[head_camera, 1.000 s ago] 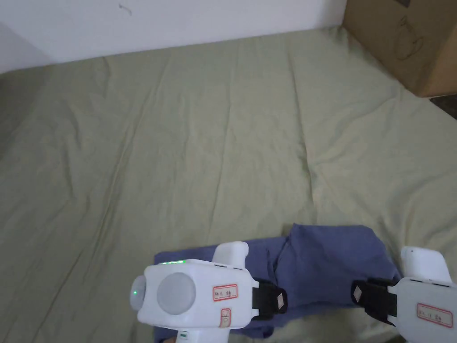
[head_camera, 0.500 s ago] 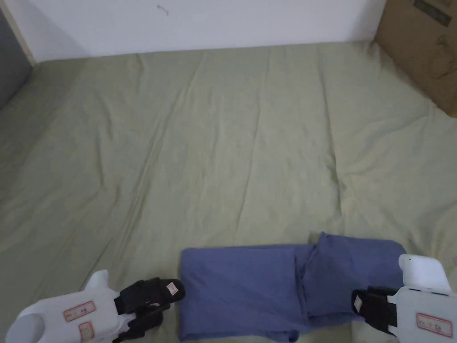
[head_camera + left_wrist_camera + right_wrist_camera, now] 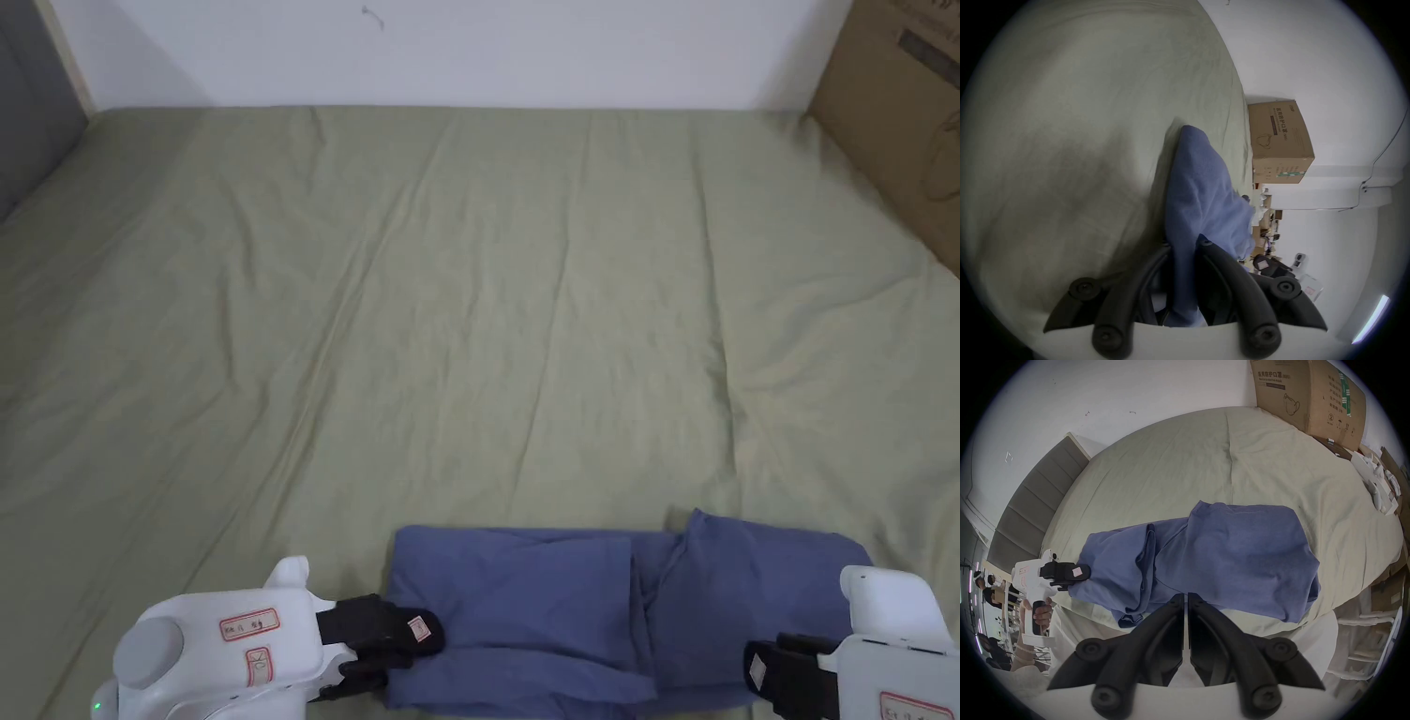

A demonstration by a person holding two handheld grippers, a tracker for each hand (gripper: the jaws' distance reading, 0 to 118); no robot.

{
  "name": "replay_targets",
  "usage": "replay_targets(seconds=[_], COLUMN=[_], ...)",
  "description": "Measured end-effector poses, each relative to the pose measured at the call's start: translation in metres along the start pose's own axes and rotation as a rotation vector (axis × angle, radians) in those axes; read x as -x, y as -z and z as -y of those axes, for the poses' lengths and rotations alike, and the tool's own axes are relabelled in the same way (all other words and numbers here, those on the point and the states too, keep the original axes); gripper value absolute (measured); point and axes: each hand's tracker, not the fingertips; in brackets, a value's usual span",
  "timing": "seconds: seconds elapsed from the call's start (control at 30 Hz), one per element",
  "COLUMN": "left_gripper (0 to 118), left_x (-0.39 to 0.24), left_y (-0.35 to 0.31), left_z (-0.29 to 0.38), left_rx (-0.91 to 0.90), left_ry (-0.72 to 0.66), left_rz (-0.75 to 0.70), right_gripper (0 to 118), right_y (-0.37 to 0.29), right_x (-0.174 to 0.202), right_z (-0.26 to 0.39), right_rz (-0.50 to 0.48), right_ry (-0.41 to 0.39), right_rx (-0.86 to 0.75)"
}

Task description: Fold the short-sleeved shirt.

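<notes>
A pale green bed sheet runs to the white wall, with a cardboard box at the far right. Our left tongs, which hung over the shirt's middle a second ago and then swung out left, now clench the left end of the blue short-sleeved shirt, cloth pinched between both jaws. The shirt lies as a long folded band at the bed's near edge. Our right tongs sit closed at its near right edge; we cannot tell if they pinch cloth. We judge a crosswise fold comes next.
</notes>
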Motion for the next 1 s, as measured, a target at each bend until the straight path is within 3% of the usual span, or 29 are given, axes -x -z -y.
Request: replay_targets(seconds=[0.17, 0.3, 0.43, 0.53, 0.7, 0.8, 1.0], left_gripper=[12, 12, 12, 12, 12, 13, 13], left_x=[-0.007, 0.007, 0.009, 0.003, -0.058, -0.108, -0.197], left_y=[-0.038, -0.097, -0.148, -0.163, -0.153, -0.139, -0.052], left_z=[-0.012, -0.032, -0.036, -0.033, -0.016, -0.004, 0.025], left_rx=[-0.049, -0.173, -0.233, -0.229, -0.286, -0.293, -0.141], left_ry=[0.098, 0.080, 0.105, 0.094, 0.191, 0.259, 0.541], left_rz=[-0.026, -0.105, -0.298, -0.296, -0.338, -0.182, -0.207], right_gripper=[3, 3, 3, 3, 3, 3, 3], right_y=[0.001, 0.002, 0.008, 0.013, 0.013, 0.011, 0.005], right_x=[0.003, 0.007, 0.010, 0.010, 0.006, -0.001, -0.024], right_z=[-0.007, -0.011, -0.008, -0.005, -0.001, -0.001, -0.001], right_rz=[0.002, -0.012, -0.030, -0.039, -0.056, -0.056, -0.057], right_ry=[-0.003, -0.010, -0.014, -0.012, -0.003, 0.007, 0.067], right_rx=[-0.001, -0.010, -0.001, 0.013, 0.017, 0.012, -0.017])
